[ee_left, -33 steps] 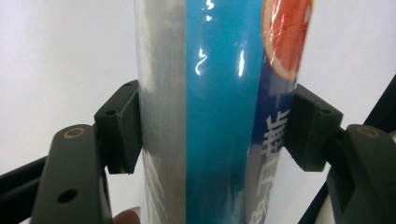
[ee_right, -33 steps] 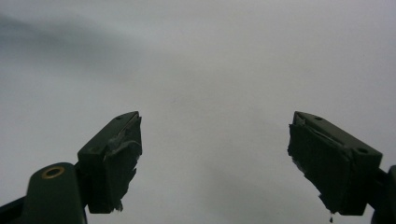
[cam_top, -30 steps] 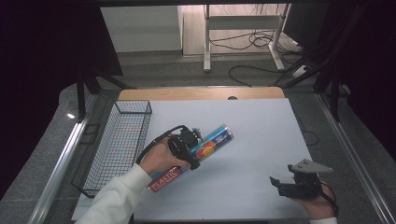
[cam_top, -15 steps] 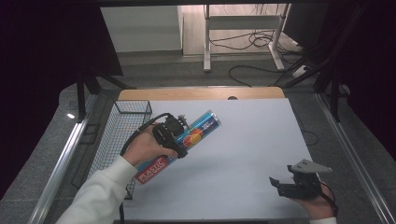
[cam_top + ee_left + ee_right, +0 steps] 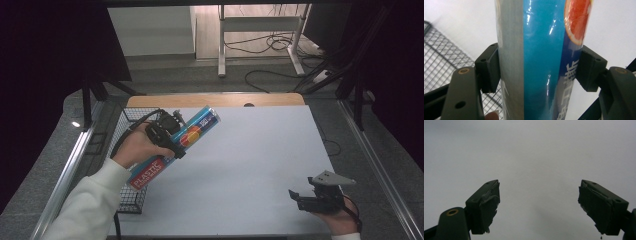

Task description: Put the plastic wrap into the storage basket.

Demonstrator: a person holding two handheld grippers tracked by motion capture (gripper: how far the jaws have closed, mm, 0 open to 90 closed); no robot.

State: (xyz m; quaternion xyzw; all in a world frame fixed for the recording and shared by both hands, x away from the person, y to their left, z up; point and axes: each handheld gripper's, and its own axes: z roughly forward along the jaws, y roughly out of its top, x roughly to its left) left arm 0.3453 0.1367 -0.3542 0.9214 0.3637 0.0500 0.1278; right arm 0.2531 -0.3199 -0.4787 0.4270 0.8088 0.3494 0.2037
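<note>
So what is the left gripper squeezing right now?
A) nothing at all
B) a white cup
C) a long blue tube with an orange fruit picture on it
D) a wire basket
C: in the left gripper view, both jaws of the left gripper press against the sides of the blue tube, which has an orange fruit slice printed on it; the wire basket sits beside it on the table.

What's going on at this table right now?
A person's left hand-held gripper is clamped around the middle of a long blue plastic wrap roll, held off the white table beside a black wire basket at its left edge. The right hand-held gripper rests open near the front right corner, holding nothing.
</note>
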